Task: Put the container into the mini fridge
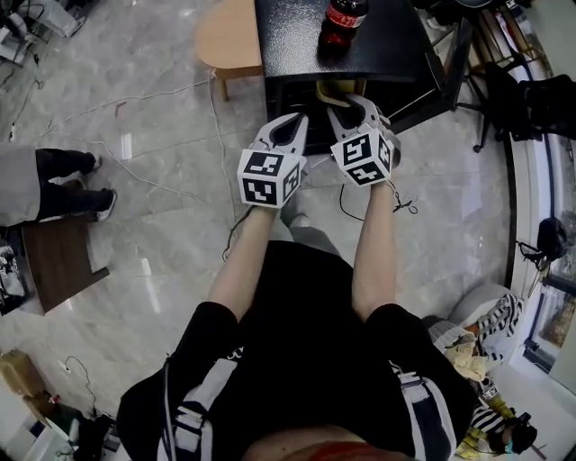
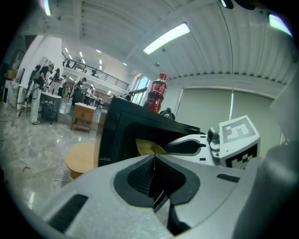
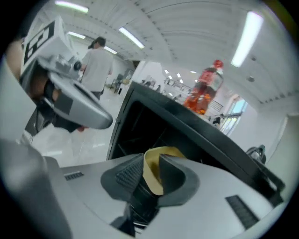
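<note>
The black mini fridge [image 1: 297,40] stands open in front of me, a cola bottle [image 1: 344,20] on its top. A yellow container [image 1: 331,90] sits at the fridge's opening. My right gripper [image 1: 349,101] reaches to it. In the right gripper view the container's thin wall [image 3: 153,173] stands between the jaws of the right gripper [image 3: 152,163], which are spread apart and not pressing on it. My left gripper [image 1: 290,124] hovers just left of the right one, before the fridge front. Its jaws [image 2: 154,158] meet with nothing between them. The container [image 2: 148,147] shows inside the fridge [image 2: 117,130] in the left gripper view.
A round wooden stool [image 1: 229,36] stands left of the fridge. Cables [image 1: 144,176] trail over the marble floor. A person's legs [image 1: 63,185] are at the left, beside a dark board [image 1: 58,261]. Chairs and desk frames [image 1: 504,81] crowd the right.
</note>
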